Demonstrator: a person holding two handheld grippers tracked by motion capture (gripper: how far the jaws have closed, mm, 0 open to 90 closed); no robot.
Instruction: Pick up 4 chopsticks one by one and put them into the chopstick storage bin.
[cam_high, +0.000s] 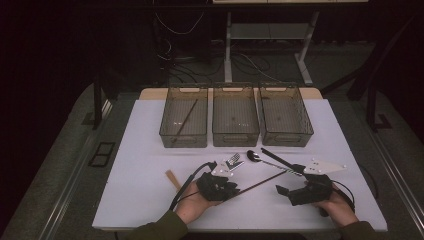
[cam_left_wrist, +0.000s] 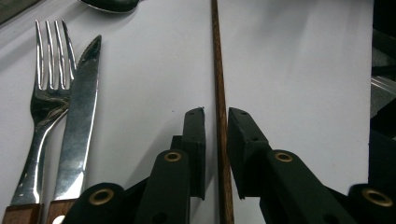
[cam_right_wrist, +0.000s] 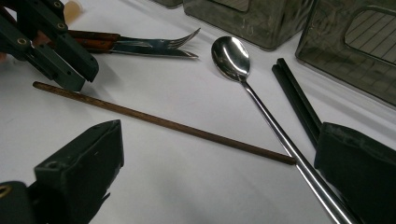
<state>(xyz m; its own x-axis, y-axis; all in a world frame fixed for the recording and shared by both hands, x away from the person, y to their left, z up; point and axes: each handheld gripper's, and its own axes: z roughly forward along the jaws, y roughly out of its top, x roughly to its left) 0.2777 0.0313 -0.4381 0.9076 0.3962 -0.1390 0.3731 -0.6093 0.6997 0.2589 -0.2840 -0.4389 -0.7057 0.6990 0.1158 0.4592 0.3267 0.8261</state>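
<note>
A brown wooden chopstick (cam_left_wrist: 218, 70) lies flat on the white table (cam_high: 145, 150). My left gripper (cam_left_wrist: 216, 116) straddles its near end; the jaws stand close on either side, and a thin gap shows on the left side. From the right gripper view, that left gripper (cam_right_wrist: 70, 70) hovers over the stick's end (cam_right_wrist: 46, 87). My right gripper (cam_high: 289, 179) rests open and wide at the stick's other end (cam_right_wrist: 285, 160), with the long steel spoon (cam_right_wrist: 231, 56) running past its right jaw. A fork (cam_left_wrist: 44, 93) and knife (cam_left_wrist: 81, 102) with wooden handles lie just left of the stick.
Three smoky plastic bins (cam_high: 235, 120) stand in a row at the back; the left bin (cam_high: 165, 131) holds another wooden chopstick (cam_high: 186, 120). A pair of black chopsticks (cam_right_wrist: 294, 95) lies beside the spoon. A small wooden block (cam_high: 173, 179) sits left of my left hand.
</note>
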